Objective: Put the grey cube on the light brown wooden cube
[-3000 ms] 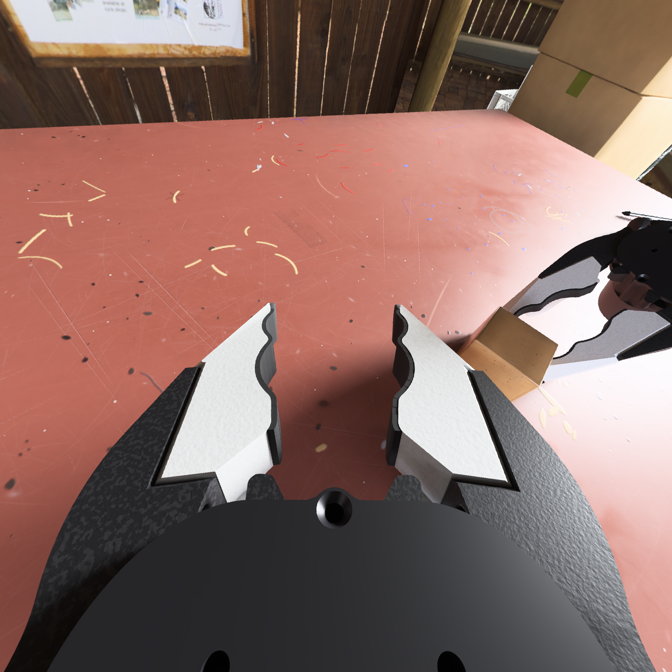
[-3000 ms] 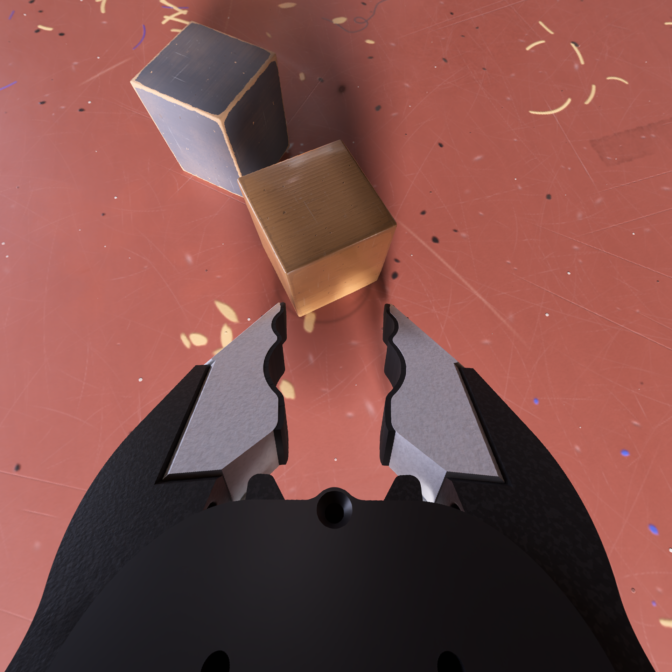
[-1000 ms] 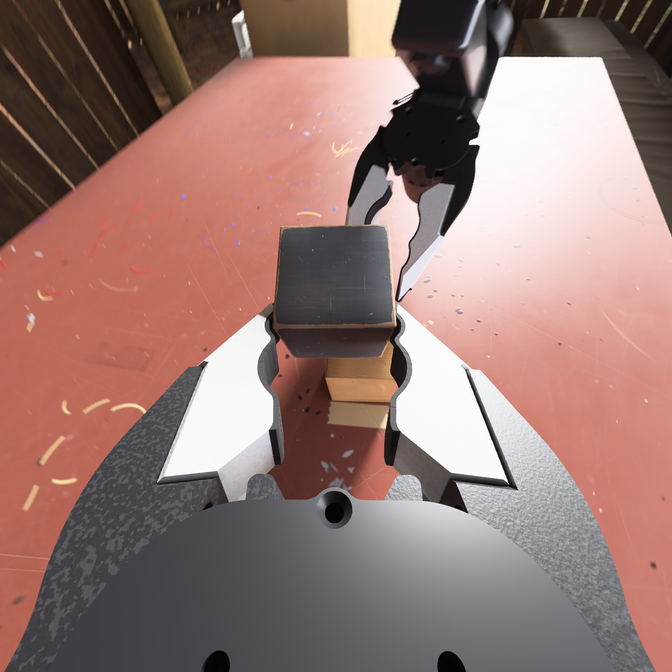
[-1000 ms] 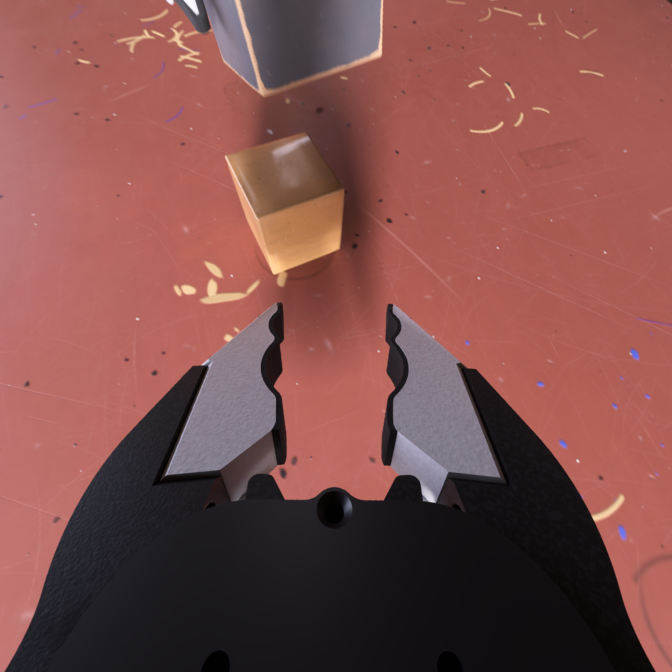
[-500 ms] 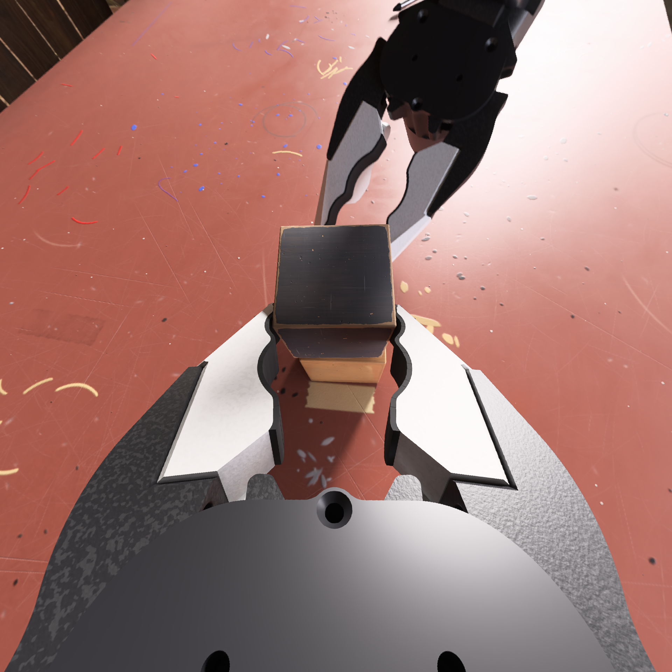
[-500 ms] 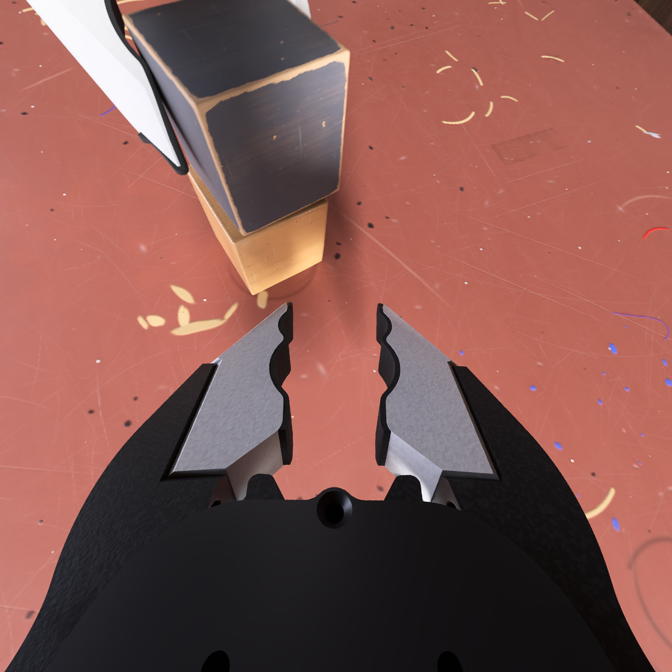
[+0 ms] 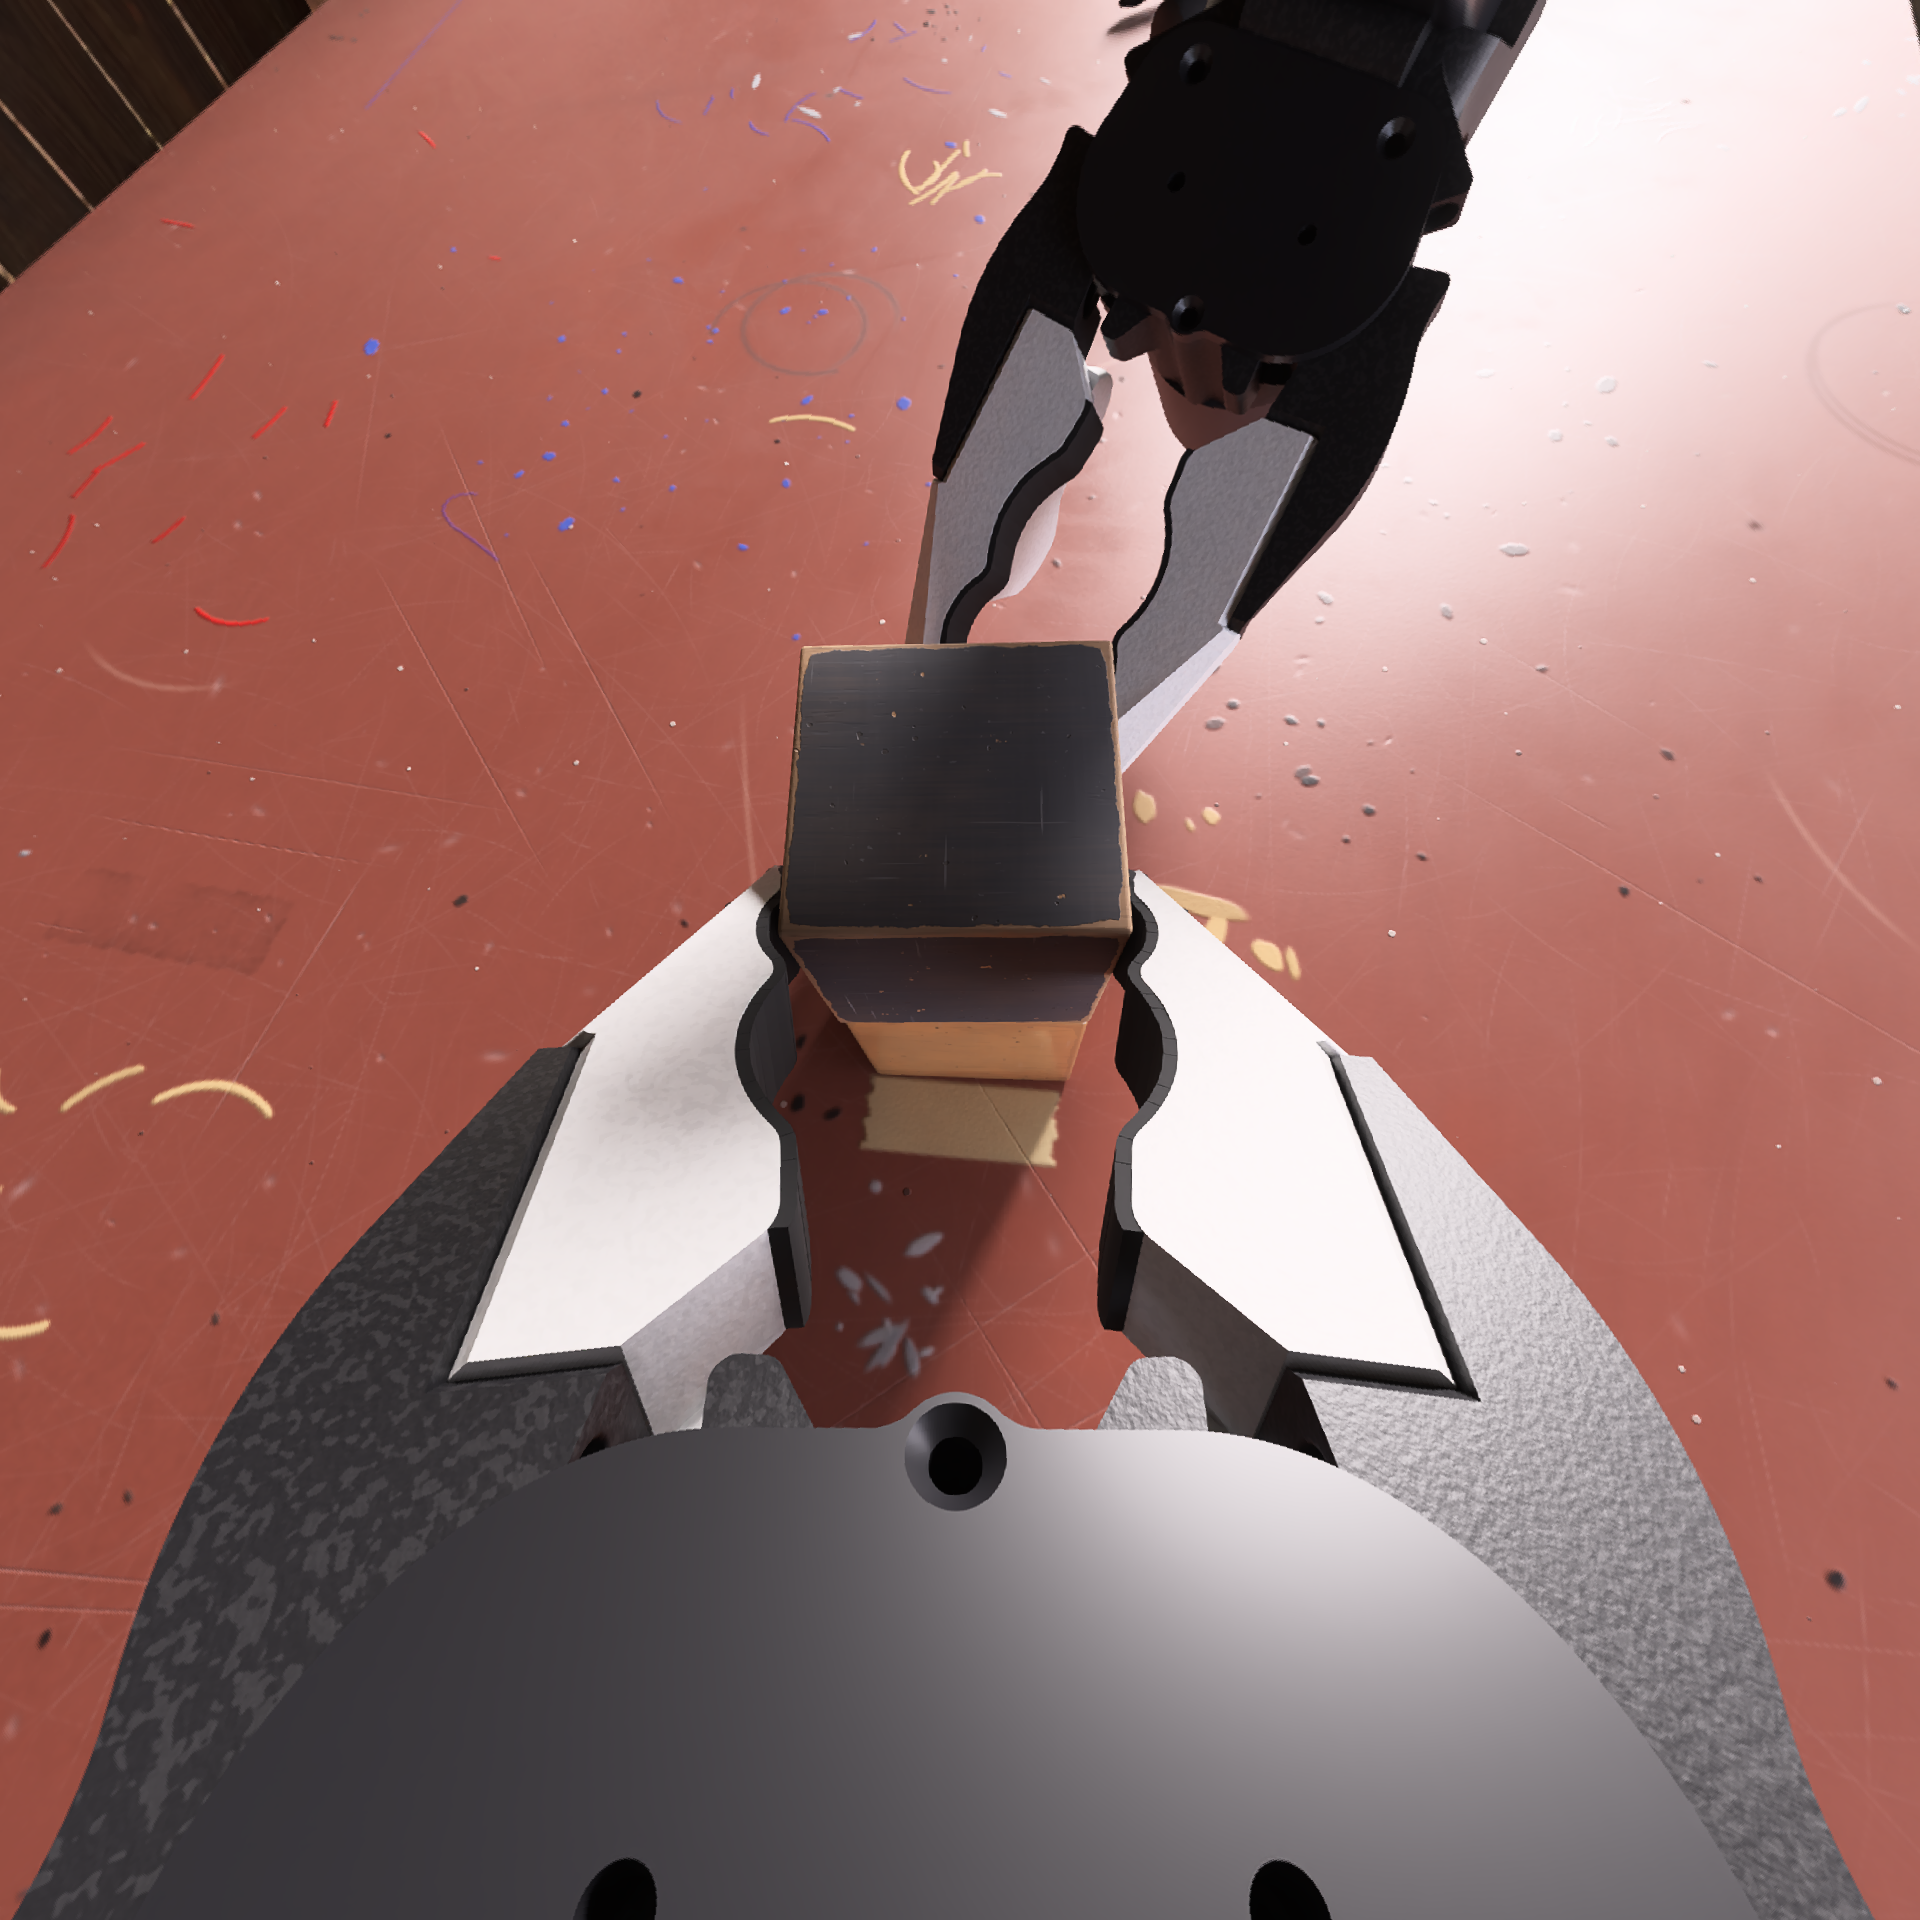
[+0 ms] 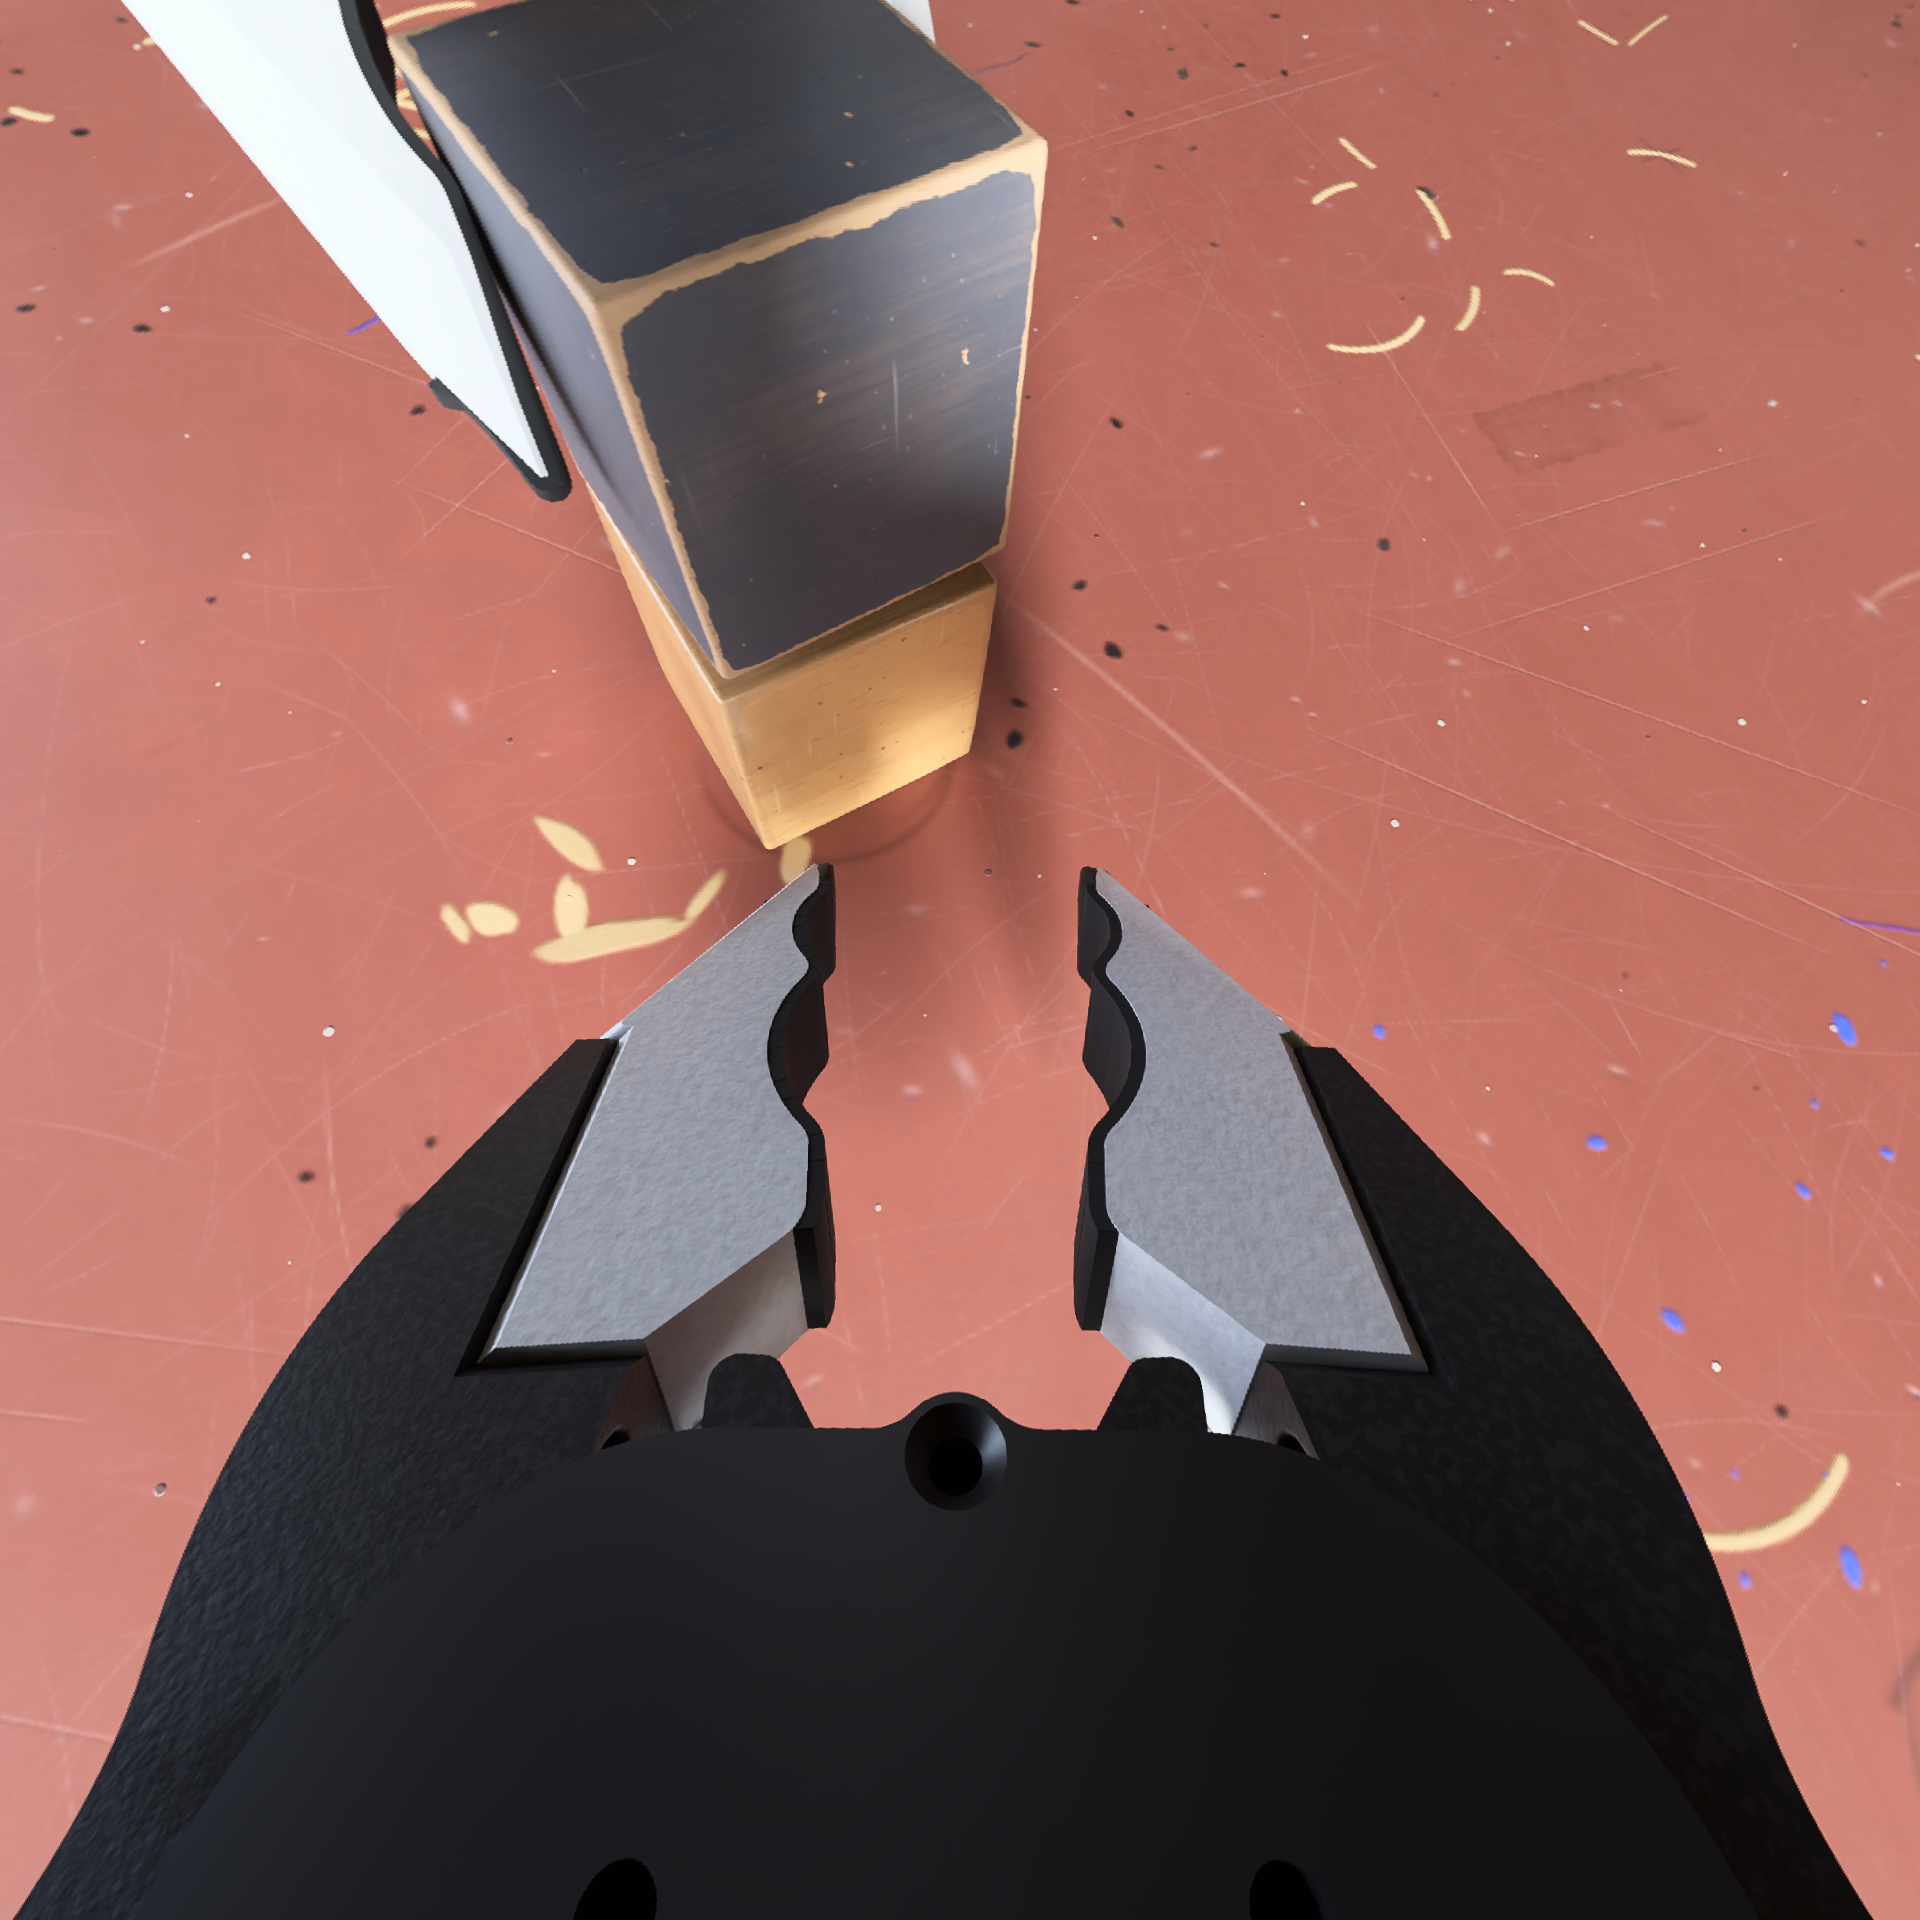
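Now your left gripper [image 7: 954, 914] jaws clamp the grey cube [image 7: 954, 790] atop the light brown wooden cube [image 8: 862, 717], while your right gripper [image 8: 954, 883] jaws gape empty just short of the stack.

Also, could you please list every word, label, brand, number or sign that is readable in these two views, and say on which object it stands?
There are none to read.
grey cube: only scratches and worn edges.
light brown wooden cube: plain wood grain.
left gripper and right gripper: no markings.
table: only paint flecks and scratches, no letters or numbers.
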Robot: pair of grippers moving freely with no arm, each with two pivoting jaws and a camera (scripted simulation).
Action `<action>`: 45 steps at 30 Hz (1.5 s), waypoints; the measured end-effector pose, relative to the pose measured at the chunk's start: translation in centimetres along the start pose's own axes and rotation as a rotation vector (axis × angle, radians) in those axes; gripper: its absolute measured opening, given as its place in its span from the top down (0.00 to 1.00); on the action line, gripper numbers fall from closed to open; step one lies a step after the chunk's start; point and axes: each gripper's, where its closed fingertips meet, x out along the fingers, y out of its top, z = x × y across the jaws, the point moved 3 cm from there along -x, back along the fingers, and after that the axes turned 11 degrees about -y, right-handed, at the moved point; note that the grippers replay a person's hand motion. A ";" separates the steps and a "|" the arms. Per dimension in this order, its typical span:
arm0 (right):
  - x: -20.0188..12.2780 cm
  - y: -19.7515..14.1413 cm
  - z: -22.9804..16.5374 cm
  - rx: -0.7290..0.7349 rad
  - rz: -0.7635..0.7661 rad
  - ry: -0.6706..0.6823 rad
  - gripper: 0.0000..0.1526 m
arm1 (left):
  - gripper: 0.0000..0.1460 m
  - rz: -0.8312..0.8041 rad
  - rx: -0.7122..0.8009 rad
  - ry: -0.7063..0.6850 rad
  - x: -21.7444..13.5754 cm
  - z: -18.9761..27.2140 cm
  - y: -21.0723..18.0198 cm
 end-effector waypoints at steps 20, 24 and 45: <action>-0.3 0.2 0.0 -0.003 0.015 -0.003 0.69 | 0.58 0.008 0.098 -0.069 -0.1 0.3 0.0; -0.4 0.3 -0.1 -0.005 0.019 -0.003 0.69 | 0.58 -0.007 0.064 -0.047 -0.1 -0.2 -0.2; -0.4 0.1 0.0 -0.005 0.011 -0.005 0.69 | 0.58 -0.019 0.068 -0.015 0.1 0.1 0.1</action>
